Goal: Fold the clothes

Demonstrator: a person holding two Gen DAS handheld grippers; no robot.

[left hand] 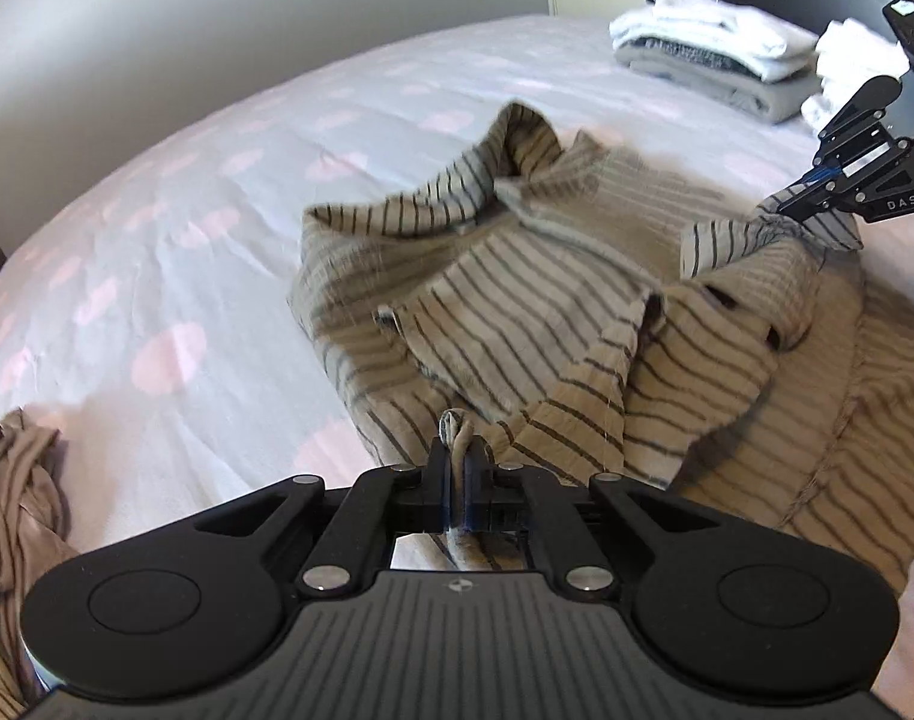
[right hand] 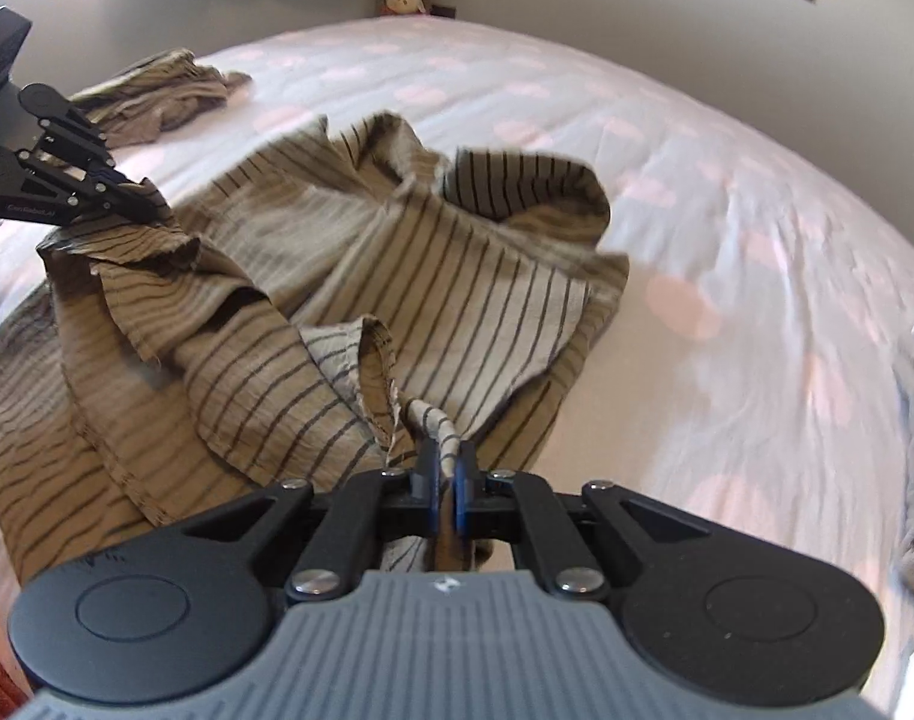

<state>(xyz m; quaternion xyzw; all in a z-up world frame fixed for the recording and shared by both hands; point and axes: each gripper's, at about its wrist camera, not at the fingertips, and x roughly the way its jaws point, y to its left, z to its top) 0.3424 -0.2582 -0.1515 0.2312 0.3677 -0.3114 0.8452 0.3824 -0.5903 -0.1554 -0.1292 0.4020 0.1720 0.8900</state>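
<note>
The striped garment lies crumpled on the bed, spread across its near part. The left gripper sits at the garment's near edge with a fold of cloth between its fingers. The right gripper sits at the garment's right side, likewise on a fold. A stack of folded clothes rests near the far right corner of the bed, behind the garment. A second striped garment lies bunched toward the bed's left edge, apart from the first.
</note>
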